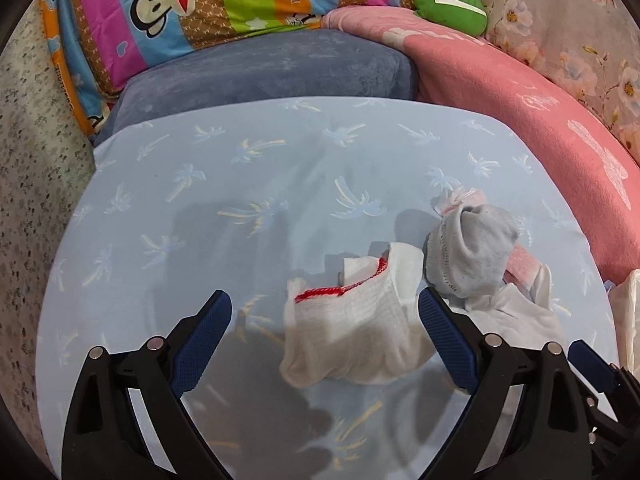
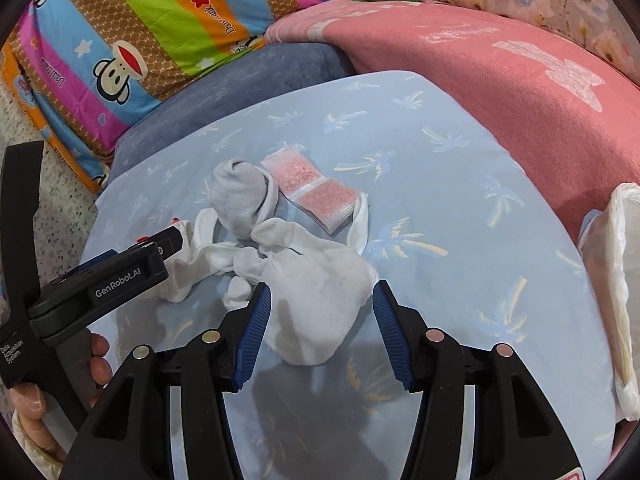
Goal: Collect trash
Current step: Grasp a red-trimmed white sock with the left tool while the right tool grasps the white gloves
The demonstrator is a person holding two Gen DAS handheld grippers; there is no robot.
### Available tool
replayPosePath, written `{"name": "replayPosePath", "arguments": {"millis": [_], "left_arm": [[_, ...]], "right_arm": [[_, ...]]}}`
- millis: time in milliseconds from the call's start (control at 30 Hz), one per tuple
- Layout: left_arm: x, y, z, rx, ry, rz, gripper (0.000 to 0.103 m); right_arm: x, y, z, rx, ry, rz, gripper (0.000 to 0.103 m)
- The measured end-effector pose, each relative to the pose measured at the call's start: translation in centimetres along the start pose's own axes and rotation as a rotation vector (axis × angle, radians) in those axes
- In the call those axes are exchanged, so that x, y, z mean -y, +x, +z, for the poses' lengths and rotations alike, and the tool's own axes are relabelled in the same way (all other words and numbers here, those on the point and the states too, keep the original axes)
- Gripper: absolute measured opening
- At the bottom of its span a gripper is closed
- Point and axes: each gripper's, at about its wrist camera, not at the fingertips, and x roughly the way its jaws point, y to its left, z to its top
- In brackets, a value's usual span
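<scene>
The left gripper is spread wide, with a white sock with red trim lying on the pale blue sheet between its fingers, unpinched. The right gripper is spread too, a plain white sock between its fingers; beyond it lie a grey sock and a pink packet

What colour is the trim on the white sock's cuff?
Red trim along the cuff of the white sock, clearest in the left wrist view.
</scene>
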Motion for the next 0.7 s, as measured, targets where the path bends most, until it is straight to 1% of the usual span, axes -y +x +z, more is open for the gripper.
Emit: {"name": "replayPosePath", "arguments": {"millis": [33,67,100,200,233,267,300,333,367,400,467,700], "left_arm": [[0.0,0.3,-0.1,-0.008,-0.003,-0.002,0.083],[0.1,0.7,-0.2,-0.022,-0.003,-0.018,0.078],[0.1,1.0,-0.3,-0.039,-0.003,-0.028,0.07],[0.0,1.6,-0.9,-0.07,-0.019,-0.066,0.049],[0.0,1.5,-1.1,-0.073,-0.024,-0.075,0.04],[0.0,1.4,-1.3,-0.073,-0.026,-0.081,0.035],[0.1,1.2,-1.4,-0.073,-0.026,-0.083,0.027],[0.2,1.0,-1.5,-0.075,-0.023,-0.086,0.021],[0.3,0.9,-1.6,-0.077,-0.022,-0.092,0.019],[0.4,0.6,-1.7,-0.079,-0.022,-0.097,0.016],[0.4,0.1,-1.8,-0.075,-0.022,-0.101,0.014],[1.2,-2.5,-2.0,-0.037,-0.017,-0.123,0.013]], "right_arm": [[0.1,0.3,0.0,-0.006,0.002,-0.001,0.053],[0.1,0.6,-0.1,-0.014,0.004,-0.002,0.053],[0.1,1.0,-0.2,-0.022,0.005,-0.003,0.053],[0.2,1.8,-0.7,-0.048,0.005,0.008,0.04],[0.2,1.9,-0.9,-0.054,0.004,0.012,0.034],[0.2,2.0,-1.1,-0.055,0.002,0.019,0.029],[0.0,1.9,-1.3,-0.055,-0.003,0.024,0.026],[-0.1,1.9,-1.4,-0.056,-0.01,0.027,0.022],[-0.3,1.8,-1.6,-0.059,-0.017,0.03,0.016],[-0.4,1.7,-1.7,-0.061,-0.021,0.034,0.014],[-0.6,1.1,-1.9,-0.056,-0.028,0.038,0.01],[-0.4,-2.5,-1.9,0.006,-0.026,0.056,0.009]]}}
